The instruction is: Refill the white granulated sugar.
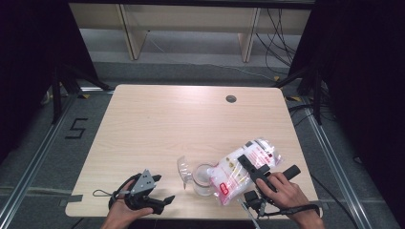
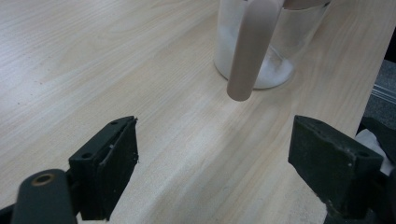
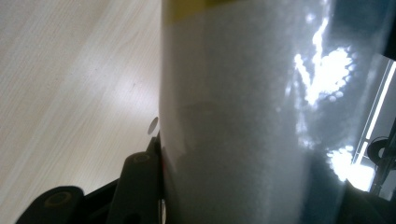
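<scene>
A: Where did the bag sit, and how much room was left around it?

B: The plastic bag [image 1: 246, 171] of white grains lay tilted over the clear pitcher [image 1: 203, 179], its lower end over the pitcher's mouth, near the front edge of the wooden table [image 1: 191, 124]. The right gripper [image 1: 255, 171] was clamped across the bag, jaws part-way apart with the bag pressed between them; in the right gripper view the bag [image 3: 252, 121] bulged up from between the black jaws. Behind and to the left, the tabletop lay open up to a round cable hole [image 1: 231, 98] near the far edge.

A: And the other hand?

B: The left gripper [image 1: 160, 200] rested at the front-left edge, jaws spread wide and holding nothing. In its own view the pitcher [image 2: 266, 46] stood just ahead, white grains at its bottom and its handle [image 2: 250, 51] hanging toward the camera.

A: Any writing?

B: Red print on the bag, too small to read. A dark mark shaped like a "5" [image 1: 76, 129] showed on the grey floor left of the table.

A: The room?

B: Black curtains [image 1: 363, 71] on both sides, pale wooden furniture legs [image 1: 133, 33] at the back, loose cables [image 1: 279, 33] beyond the right corner.
</scene>
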The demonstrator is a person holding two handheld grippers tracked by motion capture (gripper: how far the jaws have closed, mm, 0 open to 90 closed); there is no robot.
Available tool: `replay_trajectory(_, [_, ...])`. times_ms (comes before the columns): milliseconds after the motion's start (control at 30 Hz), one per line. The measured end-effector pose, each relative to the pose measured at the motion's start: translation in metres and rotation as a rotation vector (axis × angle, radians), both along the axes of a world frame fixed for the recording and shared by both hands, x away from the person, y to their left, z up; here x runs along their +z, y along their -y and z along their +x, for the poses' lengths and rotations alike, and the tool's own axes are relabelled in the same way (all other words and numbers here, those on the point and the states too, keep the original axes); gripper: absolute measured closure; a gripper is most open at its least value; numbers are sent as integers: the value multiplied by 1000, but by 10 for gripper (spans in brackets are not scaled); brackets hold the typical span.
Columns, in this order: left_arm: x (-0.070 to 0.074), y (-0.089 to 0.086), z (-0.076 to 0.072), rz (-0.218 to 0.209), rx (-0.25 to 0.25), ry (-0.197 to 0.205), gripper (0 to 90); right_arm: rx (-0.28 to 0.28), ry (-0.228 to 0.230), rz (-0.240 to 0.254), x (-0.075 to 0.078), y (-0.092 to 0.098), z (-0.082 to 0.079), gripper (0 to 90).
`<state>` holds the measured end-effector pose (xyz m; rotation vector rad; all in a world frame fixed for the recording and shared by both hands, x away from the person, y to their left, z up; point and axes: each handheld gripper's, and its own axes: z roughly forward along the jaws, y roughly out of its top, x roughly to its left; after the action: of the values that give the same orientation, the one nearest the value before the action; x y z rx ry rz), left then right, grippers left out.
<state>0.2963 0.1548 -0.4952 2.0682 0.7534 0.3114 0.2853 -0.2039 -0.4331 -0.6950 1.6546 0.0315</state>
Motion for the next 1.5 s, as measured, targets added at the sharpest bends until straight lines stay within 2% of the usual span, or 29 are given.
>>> replay_trajectory(100, [1,-1,1,28,-1,8,154,-9,-3,-9,0,0,0,593])
replay_trajectory(133, [0,0,0,3,-3,-2,155,1,3,-5,0,0,0,593])
replay_trajectory(233, [0,1,0,-6,4,0,154,-5,-2,-15,2,-1,0,594])
replay_trajectory(500, [0,0,0,2,-4,-4,155,-5,0,-18,2,0,0,596])
replay_trajectory(533, [0,1,-1,-7,6,4,154,-10,-1,-11,1,0,-1,597])
replay_trajectory(633, [0,0,0,2,-2,-1,154,-13,-2,-7,1,0,-1,597])
replay_trajectory(667, [1,-1,1,31,-1,8,155,-14,0,-9,1,0,-1,598])
replay_trajectory(733, [1,-1,1,29,-1,8,155,-7,8,-10,1,0,-1,598])
replay_trajectory(767, [0,0,0,1,-2,-1,154,-2,12,-21,2,-1,-1,598])
replay_trajectory(800, [0,0,0,-4,0,-4,154,-1,14,-22,3,-1,-1,598])
replay_trajectory(867, [0,1,0,-5,2,0,154,-10,12,-20,2,-2,-3,599])
replay_trajectory(1000, [0,0,0,3,-4,-4,154,8,25,-51,2,-3,-2,601])
replay_trajectory(1067, [0,0,0,0,5,3,154,9,23,-51,1,-4,-2,601])
replay_trajectory(1133, [0,0,0,0,5,3,154,-14,6,-30,-1,-3,-3,602])
replay_trajectory(1200, [0,0,0,-1,4,3,154,6,11,-45,1,-4,-2,602])
replay_trajectory(1433, [0,0,0,5,-3,-3,154,-3,7,-33,0,-3,-2,604])
replay_trajectory(1467, [0,0,0,0,-5,3,154,-2,7,-37,0,-3,-2,604])
replay_trajectory(1500, [-1,0,1,23,0,24,155,-1,10,-38,0,-3,-2,604])
